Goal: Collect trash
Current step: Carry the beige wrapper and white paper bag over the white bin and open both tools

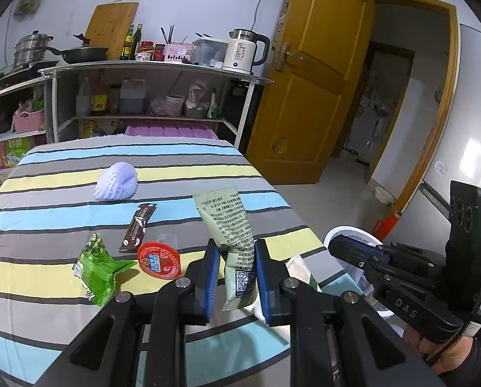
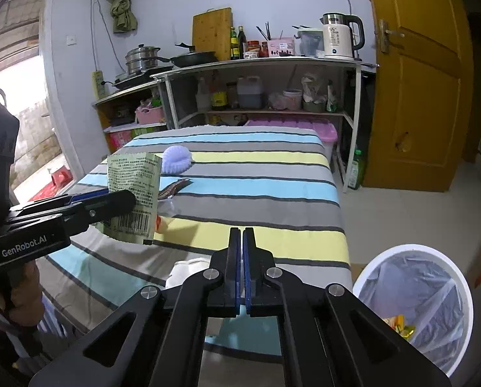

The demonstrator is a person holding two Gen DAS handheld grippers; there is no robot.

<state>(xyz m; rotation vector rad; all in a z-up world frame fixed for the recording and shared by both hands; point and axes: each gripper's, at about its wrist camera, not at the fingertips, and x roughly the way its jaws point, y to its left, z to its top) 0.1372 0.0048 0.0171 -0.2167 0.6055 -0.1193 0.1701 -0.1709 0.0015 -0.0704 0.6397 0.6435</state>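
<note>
My left gripper (image 1: 237, 271) is shut on a pale green printed packet (image 1: 227, 216), held upright above the striped table (image 1: 46, 213). The right wrist view shows that packet (image 2: 137, 187) in the left gripper (image 2: 124, 200) at the left. My right gripper (image 2: 242, 235) is shut and holds nothing, near the table's corner and left of a white lined trash bin (image 2: 411, 248). On the cloth lie a green wrapper (image 1: 96, 267), a red-lidded cup (image 1: 158, 259), a brown bar wrapper (image 1: 138, 227) and a white foam net (image 1: 116, 182).
The bin (image 1: 353, 230) stands on the floor off the table's right corner, with some wrappers inside. A pale wrapper (image 1: 300, 269) lies at the table edge. Behind the table is a shelf unit (image 1: 150, 67) with kettle and pans; a wooden door (image 1: 311, 90) stands open at the right.
</note>
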